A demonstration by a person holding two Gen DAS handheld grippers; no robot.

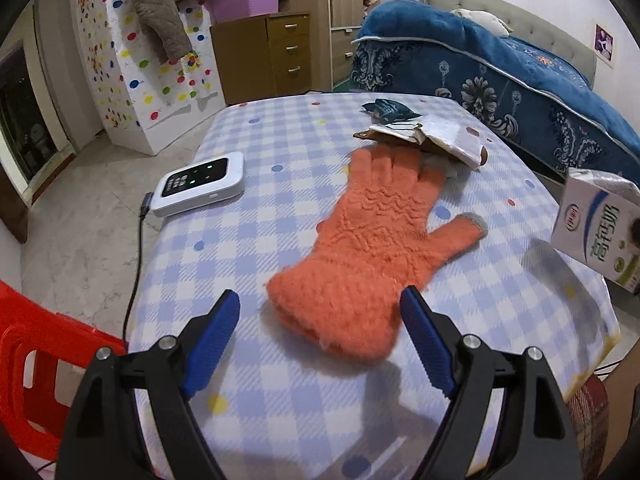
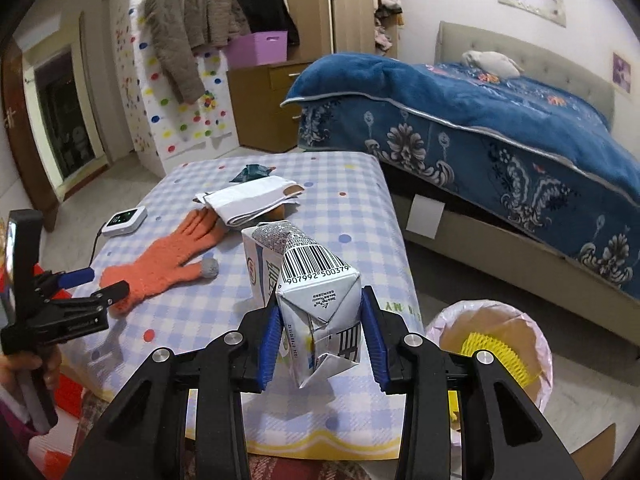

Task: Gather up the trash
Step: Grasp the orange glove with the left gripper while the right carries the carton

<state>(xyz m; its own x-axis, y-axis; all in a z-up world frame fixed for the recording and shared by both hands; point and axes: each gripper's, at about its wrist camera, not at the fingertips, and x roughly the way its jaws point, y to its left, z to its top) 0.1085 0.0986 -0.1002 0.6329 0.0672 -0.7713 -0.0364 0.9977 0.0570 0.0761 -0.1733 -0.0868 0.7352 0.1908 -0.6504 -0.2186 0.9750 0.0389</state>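
From the left wrist, your left gripper [image 1: 320, 312] stands wide apart over the table [image 1: 280, 152] with nothing clamped, and the cuff of the orange glove [image 1: 372, 236] lies between its fingers. The glove is probably no trash, so a close here risks binning the wrong thing. The real scraps, a wrapper [image 1: 390, 110] and some folded paper [image 1: 440, 138], sit past the glove at twelve to one o'clock, and reaching over could drag the wool along. The carton [image 1: 596, 236] shows at three o'clock, off the table. From the right wrist, your right gripper [image 2: 320, 322] is clamped on that carton [image 2: 316, 300], low on its folded, creased end. The hold looks thin, so a quick swing could twist it free. The bin [image 2: 492, 352] waits at four o'clock beside the table, and releasing early would drop the carton on the floor.
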